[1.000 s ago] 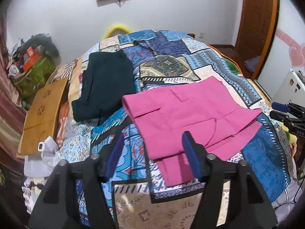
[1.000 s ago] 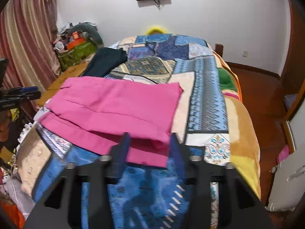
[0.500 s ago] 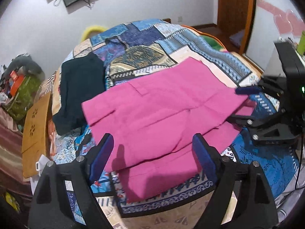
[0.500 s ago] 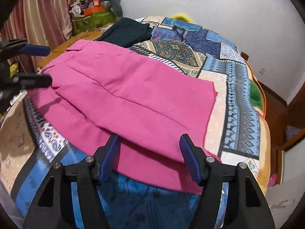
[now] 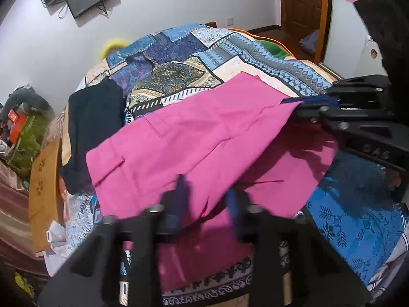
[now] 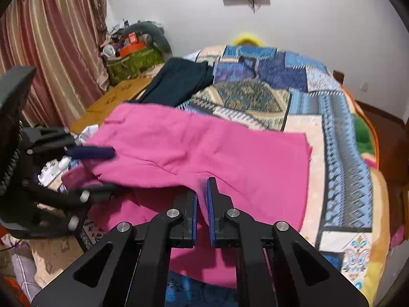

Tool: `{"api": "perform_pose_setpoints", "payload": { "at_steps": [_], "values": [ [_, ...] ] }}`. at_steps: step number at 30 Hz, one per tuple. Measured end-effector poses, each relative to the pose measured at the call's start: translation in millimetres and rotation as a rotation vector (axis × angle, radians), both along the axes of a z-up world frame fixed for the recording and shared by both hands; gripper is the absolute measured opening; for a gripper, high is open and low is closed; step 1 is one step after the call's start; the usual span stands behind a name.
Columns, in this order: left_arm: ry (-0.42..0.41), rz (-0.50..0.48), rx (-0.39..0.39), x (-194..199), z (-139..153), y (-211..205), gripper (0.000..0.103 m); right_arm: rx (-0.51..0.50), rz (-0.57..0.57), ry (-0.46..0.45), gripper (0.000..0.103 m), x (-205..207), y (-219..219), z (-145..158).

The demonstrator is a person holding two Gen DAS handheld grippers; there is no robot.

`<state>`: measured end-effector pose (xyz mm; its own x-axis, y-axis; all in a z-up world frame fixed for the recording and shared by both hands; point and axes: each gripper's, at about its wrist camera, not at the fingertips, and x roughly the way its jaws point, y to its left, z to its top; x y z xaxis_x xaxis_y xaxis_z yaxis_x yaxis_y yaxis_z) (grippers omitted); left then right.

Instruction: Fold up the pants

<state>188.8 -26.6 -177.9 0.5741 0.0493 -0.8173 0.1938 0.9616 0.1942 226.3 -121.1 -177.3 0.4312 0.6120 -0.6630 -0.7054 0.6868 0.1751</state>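
Pink pants (image 5: 194,138) lie folded on a patchwork bed, also in the right wrist view (image 6: 217,153). My left gripper (image 5: 205,192) has its jaws partly closed around the near edge of the upper pink layer; the image is blurred, so a firm grip is unclear. It shows from the side in the right wrist view (image 6: 102,168), with pink cloth between its fingers. My right gripper (image 6: 202,194) is shut on the near edge of the upper pink layer. It shows at the right in the left wrist view (image 5: 294,105), pinching the cloth's corner and holding it raised.
Dark folded pants (image 5: 94,125) lie at the bed's far left. The patchwork bedspread (image 6: 332,133) covers the bed. A wooden board (image 5: 43,184) and cluttered green bag (image 6: 133,61) stand left of the bed. A curtain (image 6: 51,38) hangs at the left.
Both grippers moved in onto the pink pants and narrowed from wide open. The right one closed on the upper layer's edge, which is now lifted.
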Motion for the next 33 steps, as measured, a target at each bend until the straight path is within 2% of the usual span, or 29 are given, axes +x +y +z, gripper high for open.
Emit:
{"api": "perform_pose_setpoints", "payload": {
  "at_steps": [1, 3, 8, 13, 18, 26, 30, 32, 33],
  "values": [
    [-0.009, -0.003, -0.021, -0.6, 3.8, 0.2, 0.013, 0.005, 0.001, -0.009, 0.006, -0.7, -1.0, 2.8],
    [-0.028, -0.015, -0.050, -3.6, 12.8, -1.2, 0.010, 0.002, 0.003, -0.034, 0.005, -4.0, -2.2, 7.6],
    [-0.043, -0.063, -0.098, -16.0, 27.9, -9.1, 0.008, 0.002, 0.002, -0.085, 0.005, -11.2, -12.5, 19.3],
    [-0.003, -0.078, -0.111, -21.4, 19.7, -15.1, 0.008, -0.028, 0.014, -0.084, 0.005, -22.8, -21.1, 10.4],
    [0.052, -0.057, -0.151, -27.0, 4.3, -13.7, 0.009, -0.055, 0.023, -0.029, 0.005, -30.1, -23.2, -9.8],
    [0.060, -0.047, -0.178, -41.2, -1.6, -7.0, 0.023, -0.059, 0.016, 0.092, 0.009, -34.3, -22.8, -36.6],
    [0.066, -0.034, -0.205, -46.2, 1.7, -0.7, 0.030, -0.068, 0.008, 0.115, 0.010, -37.6, -24.5, -39.4],
    [0.074, -0.028, -0.223, -49.3, 4.0, 2.2, 0.038, -0.064, 0.004, 0.134, 0.011, -37.9, -27.4, -36.4],
    [0.082, -0.026, -0.233, -50.3, 5.0, 3.4, 0.047, -0.055, -0.001, 0.153, 0.011, -37.7, -30.2, -33.7]
  ]
}}
